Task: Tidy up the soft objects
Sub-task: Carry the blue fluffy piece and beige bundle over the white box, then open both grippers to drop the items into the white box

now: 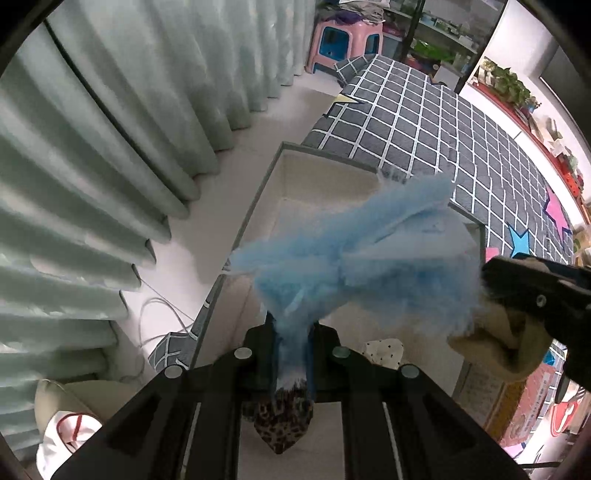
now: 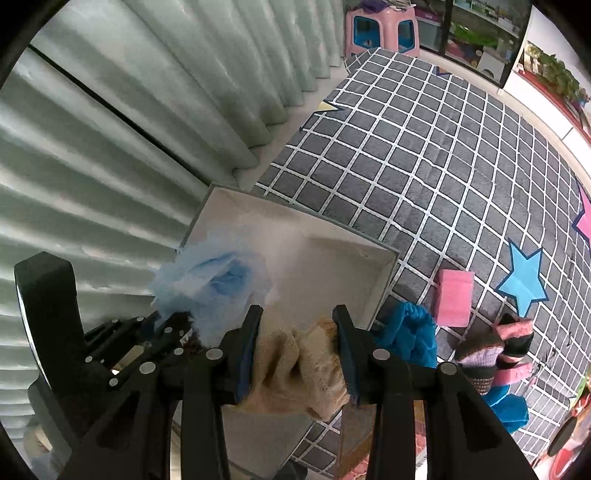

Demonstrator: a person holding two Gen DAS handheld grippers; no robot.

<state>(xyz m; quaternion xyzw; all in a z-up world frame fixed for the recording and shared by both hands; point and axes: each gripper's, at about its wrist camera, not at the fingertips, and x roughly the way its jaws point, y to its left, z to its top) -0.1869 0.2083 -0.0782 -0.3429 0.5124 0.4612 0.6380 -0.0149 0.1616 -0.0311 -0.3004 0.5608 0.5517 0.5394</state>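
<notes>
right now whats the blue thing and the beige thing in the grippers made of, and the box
Blue item: fluffy, fleece-like fabric, matte with frayed, wispy edges. Beige item: likely a knit, sock-like textile, with a looped weave and soft folds. Box: apparently cardboard or stiff fabric board, with flat matte off-white walls and crisp corners.

1 open white box lies ahead of 2 grippers, with 1 fluffy blue cloth and 1 beige sock. Right of them lie 1 pink sponge and 2 blue cloths.

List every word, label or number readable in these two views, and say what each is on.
None can be read.
The patterned pink box at the lower right of the left wrist view carries print, too blurred to read.
The red item beside it bears a white mark, not legible.
The shelf goods are too small.
</notes>
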